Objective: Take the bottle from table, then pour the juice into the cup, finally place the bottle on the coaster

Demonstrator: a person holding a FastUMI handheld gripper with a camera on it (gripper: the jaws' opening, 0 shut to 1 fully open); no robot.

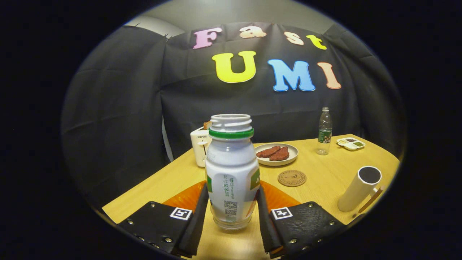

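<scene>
A white juice bottle [232,169] with a green neck ring and no cap stands upright between my fingers. My gripper [232,207] is shut on the bottle, with a finger pressed against each side of its lower body. Its clear base sits close over the wooden table [325,173]; I cannot tell whether it touches. Beyond the bottle to the right lies a round brown coaster [292,178]. Further right, level with the fingers, a white cup [360,189] with a wooden handle shows its dark inside.
An orange mat [186,198] lies just behind the bottle. At the back are a white toaster [200,146], a plate of brown slices [276,154], a clear water bottle [325,131] and a small divided dish [351,143]. The table edge runs along the left.
</scene>
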